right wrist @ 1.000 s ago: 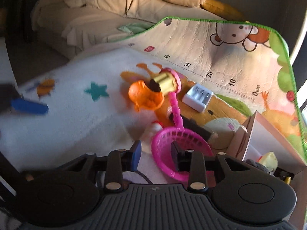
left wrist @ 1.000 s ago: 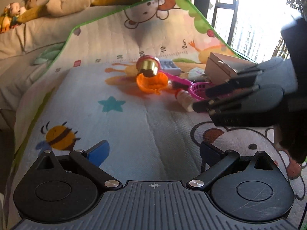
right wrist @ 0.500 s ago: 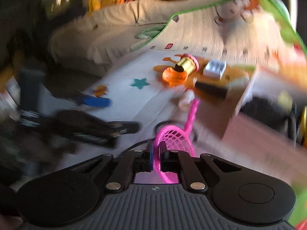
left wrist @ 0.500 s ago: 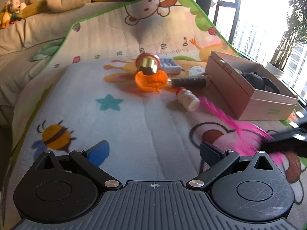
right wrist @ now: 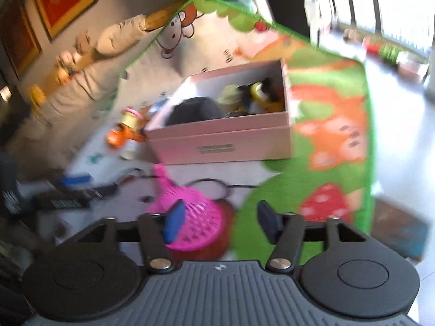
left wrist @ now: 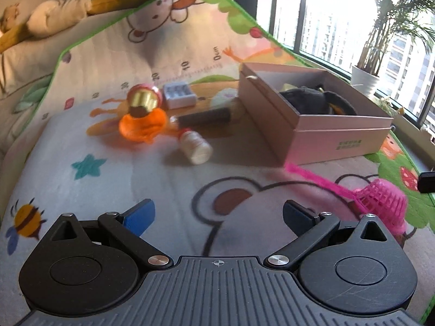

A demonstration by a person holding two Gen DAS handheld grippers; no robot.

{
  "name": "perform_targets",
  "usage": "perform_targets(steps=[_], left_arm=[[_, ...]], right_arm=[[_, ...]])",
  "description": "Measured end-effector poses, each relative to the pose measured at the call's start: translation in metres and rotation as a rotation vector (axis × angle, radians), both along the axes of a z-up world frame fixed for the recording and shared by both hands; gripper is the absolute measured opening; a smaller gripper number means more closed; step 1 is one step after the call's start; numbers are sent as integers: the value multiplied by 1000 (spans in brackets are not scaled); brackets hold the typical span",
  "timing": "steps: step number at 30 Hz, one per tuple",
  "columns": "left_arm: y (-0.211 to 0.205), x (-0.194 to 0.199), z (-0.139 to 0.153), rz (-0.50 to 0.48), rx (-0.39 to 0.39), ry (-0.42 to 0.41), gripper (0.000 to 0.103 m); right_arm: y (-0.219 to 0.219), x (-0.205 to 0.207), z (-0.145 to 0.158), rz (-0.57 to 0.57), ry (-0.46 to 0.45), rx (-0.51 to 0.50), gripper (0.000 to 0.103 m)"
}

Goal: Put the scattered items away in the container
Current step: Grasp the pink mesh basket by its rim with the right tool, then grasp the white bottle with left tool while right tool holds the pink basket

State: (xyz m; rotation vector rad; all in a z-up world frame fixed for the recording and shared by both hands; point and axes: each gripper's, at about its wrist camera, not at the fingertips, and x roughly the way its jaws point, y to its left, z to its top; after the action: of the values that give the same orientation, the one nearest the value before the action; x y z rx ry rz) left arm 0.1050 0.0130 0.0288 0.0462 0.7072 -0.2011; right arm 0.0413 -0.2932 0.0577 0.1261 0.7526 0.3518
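A pink plastic scoop net lies on the play mat in front of the pink cardboard box. In the right wrist view the net sits just under and left of my right gripper, which is open and empty. The box holds dark and yellow items. My left gripper is open and empty above the mat. An orange toy, a gold-capped pink item, a small white bottle, a dark tube and a grey battery case lie left of the box.
A bed with pillows and soft toys lies beyond the mat. A window and a potted plant are at the right. The mat's green edge borders bare floor.
My right gripper carried the pink net back from the toy pile to the mat in front of the box, then opened and let it go. My left gripper stayed open.
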Motion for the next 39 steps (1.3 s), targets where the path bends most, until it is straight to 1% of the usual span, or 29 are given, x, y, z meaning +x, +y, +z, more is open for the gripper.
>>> perform_targets(steps=[2,4,6,8,9,10,14,15,16,17,18,20,21,23,24,25,28,29,30,31,32,33,35,38,39], left_arm=[[-4,9,-2,29,15,-35,102],[-5,26,-4,90,34,-59,102],[-3,42,-5,132,24,-72,101],[-2,58,-4,146,6,-69,84],[-3,66,-5,141,7,-57,67],[-4,73,-6,136,15,-50,68],[-8,85,-14,113,83,-40,68],[-7,85,-16,98,101,-38,70],[-5,83,-17,85,126,-39,77],[-1,80,-17,81,159,-46,81],[4,78,-18,87,196,-57,88],[17,76,-18,129,265,-76,89],[25,76,-17,157,284,-78,90],[40,78,-17,207,292,-73,92],[47,79,-16,222,279,-69,92],[53,77,-14,215,236,-62,94],[56,70,-8,102,62,-46,95],[53,70,-8,81,42,-47,95],[49,71,-9,83,51,-51,95],[45,75,-11,107,73,-52,95],[44,79,-13,138,79,-48,95],[44,85,-15,171,62,-34,95],[44,93,-18,223,9,0,88],[39,99,-16,291,-24,-12,80],[39,101,-15,307,-35,-13,74]], right_arm=[[6,-6,-5,4,-38,-62,68],[11,-11,-11,4,-66,-103,69],[18,-14,-17,10,-101,-163,69],[22,-16,-21,31,-119,-182,69],[23,-16,-21,43,-123,-179,69],[24,-16,-21,52,-126,-174,70],[28,-14,-21,49,-133,-174,76],[28,-13,-22,44,-131,-174,78],[28,-12,-22,41,-130,-175,78],[28,-10,-22,39,-130,-176,80],[29,-9,-23,38,-131,-179,82],[30,-6,-24,37,-134,-180,83],[31,-5,-24,38,-133,-177,83],[33,-1,-25,42,-131,-167,83],[35,0,-25,46,-130,-163,83],[36,1,-25,52,-128,-162,83],[42,0,-27,74,-127,-185,83],[43,0,-28,82,-130,-197,83],[44,0,-27,89,-135,-207,83],[46,-1,-27,96,-141,-216,83],[47,-1,-26,103,-148,-223,83],[48,-1,-25,109,-156,-228,83],[51,-1,-24,122,-173,-238,83],[60,4,-26,133,-183,-263,83],[64,5,-27,139,-185,-270,84]])
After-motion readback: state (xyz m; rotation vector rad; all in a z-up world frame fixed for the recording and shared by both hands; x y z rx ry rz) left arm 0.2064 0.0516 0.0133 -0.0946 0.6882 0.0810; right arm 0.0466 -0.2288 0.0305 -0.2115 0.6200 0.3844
